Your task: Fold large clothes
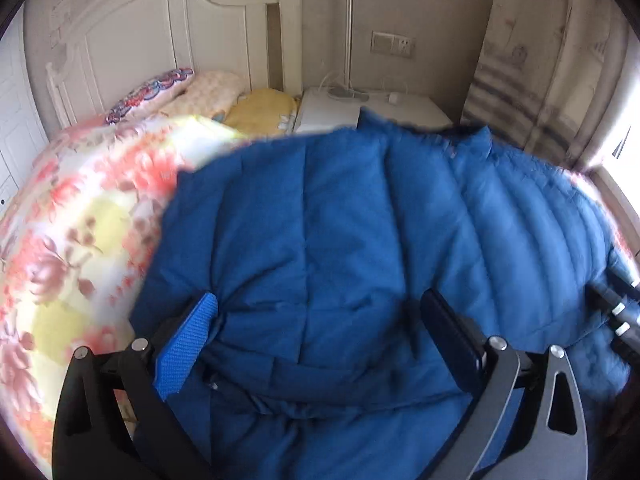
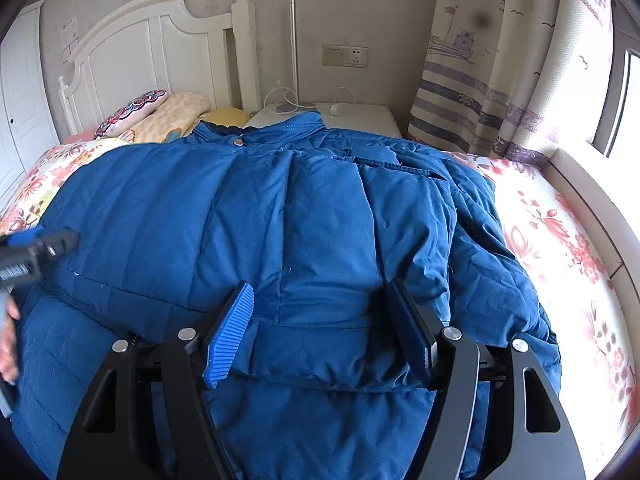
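Across the bed we see a floral bedspread, pink and red blossoms on white and pale yellow, and on top of it lies the blue padded jacket, the largest thing in both views. Its shell is a matte woven fabric, quilted into puffy channels that run lengthwise, with a stand-up collar at the far end near the pillows and a rumpled sleeve bunched along the right side. Behind it stands a white panelled headboard with an arched top and a turned post, then a striped curtain printed with a boat beside the window. A white nightstand carries a slim lamp pole and cables, and a wall socket sits above it. Three pillows lie stacked by the headboard. Our right gripper is spread wide, its ribbed blue pad on one side and dark pad on the other straddling a raised fold at the jacket's near hem; whether the pads touch the cloth we cannot tell. Our left gripper is likewise wide apart over the quilted fabric, gripping nothing, and its view is somewhat blurred.
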{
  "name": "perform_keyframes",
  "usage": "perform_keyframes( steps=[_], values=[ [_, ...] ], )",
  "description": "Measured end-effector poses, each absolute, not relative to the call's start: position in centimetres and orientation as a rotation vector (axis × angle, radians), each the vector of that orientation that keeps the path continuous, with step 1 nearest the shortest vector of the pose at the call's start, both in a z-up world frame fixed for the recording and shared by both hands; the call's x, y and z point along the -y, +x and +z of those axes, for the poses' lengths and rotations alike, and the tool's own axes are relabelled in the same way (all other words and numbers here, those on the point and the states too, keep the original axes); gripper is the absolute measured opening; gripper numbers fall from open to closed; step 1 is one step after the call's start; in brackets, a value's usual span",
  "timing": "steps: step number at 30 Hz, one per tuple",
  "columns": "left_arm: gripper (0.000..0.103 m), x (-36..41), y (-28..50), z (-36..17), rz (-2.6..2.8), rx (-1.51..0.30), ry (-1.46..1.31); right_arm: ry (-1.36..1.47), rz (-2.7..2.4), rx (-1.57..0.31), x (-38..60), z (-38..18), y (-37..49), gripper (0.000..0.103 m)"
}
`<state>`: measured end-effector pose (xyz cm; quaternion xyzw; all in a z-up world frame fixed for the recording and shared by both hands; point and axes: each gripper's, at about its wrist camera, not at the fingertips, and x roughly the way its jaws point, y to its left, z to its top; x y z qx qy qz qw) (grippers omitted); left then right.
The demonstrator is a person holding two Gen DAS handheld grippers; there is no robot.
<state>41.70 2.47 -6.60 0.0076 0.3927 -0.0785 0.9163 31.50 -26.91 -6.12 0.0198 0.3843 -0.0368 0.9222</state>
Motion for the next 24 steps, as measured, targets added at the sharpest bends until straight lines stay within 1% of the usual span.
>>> perform_keyframes(
  steps=[3,5,7,8,9,10,12,14,15,18,19,21,22,24],
  values=[
    [0.101,-1.9,42.1,-3.2,-0.227,-0.716,-0.014,0.04,-0.074,-0.788,26.8,-6.2,31.4,0.067],
    [0.101,-0.9,44.0,-2.5,-0.216,-0.716,0.035,0.041,-0.07,-0.788,26.8,-6.2,31.4,0.068],
    [0.101,-0.5,47.5,-3.8,-0.166,-0.795,0.064,0.044,-0.066,-0.788,26.9,-6.2,31.4,0.068],
    [0.101,-0.8,49.9,-5.8,-0.118,-0.887,0.066,0.046,-0.065,-0.787,26.9,-6.2,31.4,0.069],
    [0.101,-1.2,51.3,-7.3,-0.107,-0.943,0.048,0.048,-0.061,-0.787,27.0,-6.2,31.4,0.069],
    [0.101,-1.7,51.9,-8.4,-0.124,-0.942,0.012,0.052,-0.054,-0.785,27.0,-6.2,31.4,0.07],
    [0.101,-1.6,51.6,-8.5,-0.12,-0.891,0.042,0.055,-0.048,-0.784,27.0,-6.2,31.4,0.07],
    [0.1,-1.2,51.1,-7.7,-0.093,-0.899,0.076,0.06,-0.041,-0.788,27.1,-6.2,31.4,0.072],
    [0.1,-1.3,50.5,-7.1,-0.084,-0.888,0.064,0.061,-0.038,-0.789,27.1,-6.2,31.5,0.074],
    [0.101,-1.7,47.2,-5.0,-0.136,-0.774,-0.034,0.059,-0.034,-0.791,27.0,-6.2,31.5,0.075],
    [0.101,-1.6,46.8,-5.3,-0.139,-0.774,-0.032,0.059,-0.033,-0.792,27.0,-6.2,31.5,0.075],
    [0.101,-0.4,47.6,-7.4,-0.135,-0.858,0.047,0.06,-0.032,-0.793,27.0,-6.2,31.5,0.075],
    [0.101,0.2,47.7,-8.4,-0.13,-0.846,0.105,0.062,-0.029,-0.792,27.0,-6.2,31.5,0.075],
    [0.101,0.3,47.2,-8.4,-0.133,-0.825,0.116,0.064,-0.029,-0.792,27.0,-6.2,31.6,0.076]
  ],
)
